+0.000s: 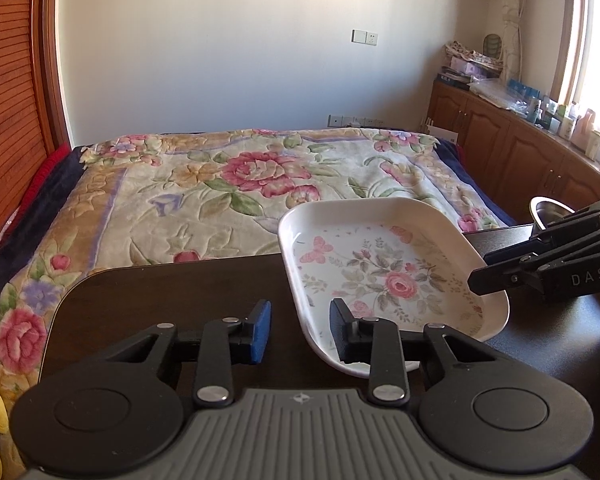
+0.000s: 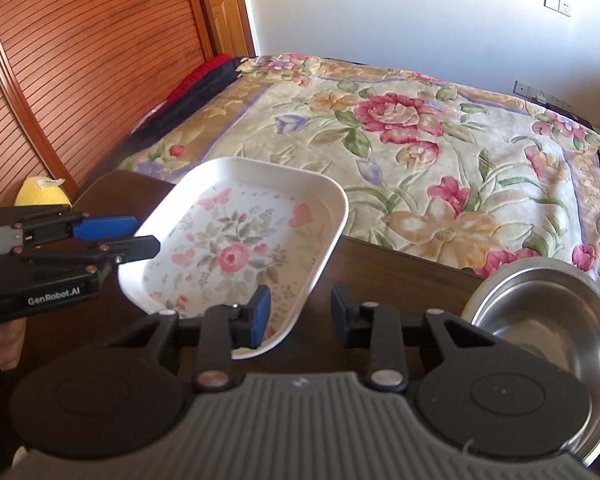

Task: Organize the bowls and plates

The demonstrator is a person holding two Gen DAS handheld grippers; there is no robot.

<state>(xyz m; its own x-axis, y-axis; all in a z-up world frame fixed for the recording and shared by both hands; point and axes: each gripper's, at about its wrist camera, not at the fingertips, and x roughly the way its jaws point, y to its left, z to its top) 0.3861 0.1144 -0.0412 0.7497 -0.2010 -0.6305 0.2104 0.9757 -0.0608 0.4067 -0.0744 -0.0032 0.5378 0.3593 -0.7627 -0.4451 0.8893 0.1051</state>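
Note:
A white rectangular tray [image 1: 380,272] with a flower print lies on a dark table [image 1: 160,292], its far end over the table's edge toward the bed. My left gripper [image 1: 300,332] straddles the tray's left rim: one finger is over the tray, the other over bare table, and a gap shows beside the rim. My right gripper [image 2: 300,312] straddles the right rim of the tray [image 2: 240,240] the same way, with table showing between the rim and the outer finger. Both are open. A steel bowl [image 2: 540,312] stands empty just right of the right gripper.
A bed with a flowered blanket [image 1: 240,184] lies right behind the table. Wooden cabinets [image 1: 500,140] loaded with small items run along the right wall. A yellow plush toy [image 2: 42,192] sits at the table's left end. A hand [image 2: 4,344] holds the left gripper.

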